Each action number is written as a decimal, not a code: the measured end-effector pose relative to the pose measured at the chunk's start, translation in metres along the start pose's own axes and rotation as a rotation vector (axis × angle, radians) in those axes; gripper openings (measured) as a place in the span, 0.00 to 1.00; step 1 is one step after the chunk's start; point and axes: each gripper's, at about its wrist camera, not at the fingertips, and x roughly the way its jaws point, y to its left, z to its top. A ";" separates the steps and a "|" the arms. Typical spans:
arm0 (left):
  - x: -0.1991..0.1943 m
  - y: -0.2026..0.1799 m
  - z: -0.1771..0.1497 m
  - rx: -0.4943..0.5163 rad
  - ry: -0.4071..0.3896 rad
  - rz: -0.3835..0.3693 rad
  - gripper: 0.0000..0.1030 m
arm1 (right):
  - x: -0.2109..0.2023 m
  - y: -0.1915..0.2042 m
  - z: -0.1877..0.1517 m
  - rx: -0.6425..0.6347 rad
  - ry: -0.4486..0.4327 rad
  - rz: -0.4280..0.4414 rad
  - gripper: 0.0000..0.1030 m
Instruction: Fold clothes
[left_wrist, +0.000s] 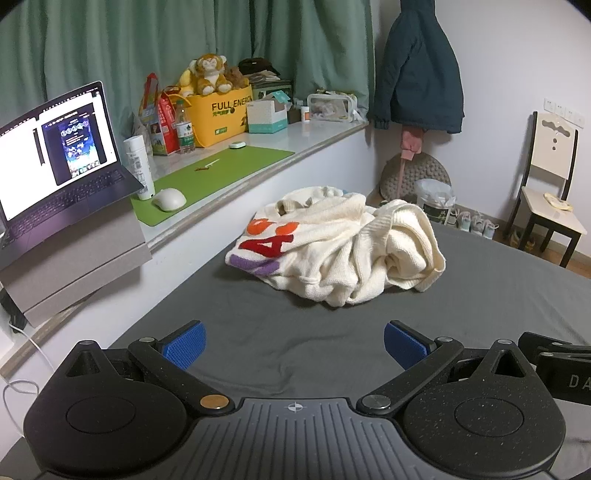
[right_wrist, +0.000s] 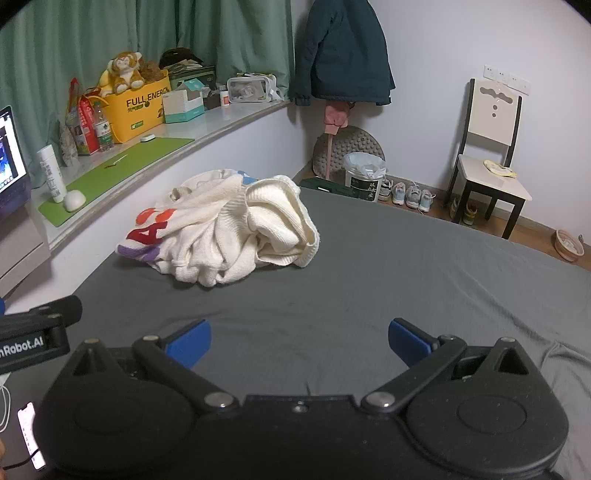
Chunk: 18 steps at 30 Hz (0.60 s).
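Both hand-held grippers, left (left_wrist: 293, 345) and right (right_wrist: 299, 343), gape empty over my grey bed (left_wrist: 480, 295); sweater (left_wrist: 343, 247) crumpled ahead. Laptop (left_wrist: 55, 155) fully visible left only; phone (right_wrist: 31, 435) right only.

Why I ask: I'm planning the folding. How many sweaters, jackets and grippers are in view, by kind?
Cream sweater, crumpled: 1
Dark jacket, hanging: 1
Grippers, fingers open and empty: 2 (left gripper, right gripper)
Total: 4
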 end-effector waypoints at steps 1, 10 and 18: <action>0.000 0.000 0.000 0.000 0.000 0.001 1.00 | 0.000 0.000 0.001 0.000 0.001 0.000 1.00; 0.000 -0.001 0.000 0.005 -0.003 0.011 1.00 | 0.001 -0.001 -0.001 0.005 0.005 0.001 1.00; -0.001 0.000 -0.001 0.004 -0.003 0.012 1.00 | 0.001 0.001 -0.001 0.002 0.004 0.001 1.00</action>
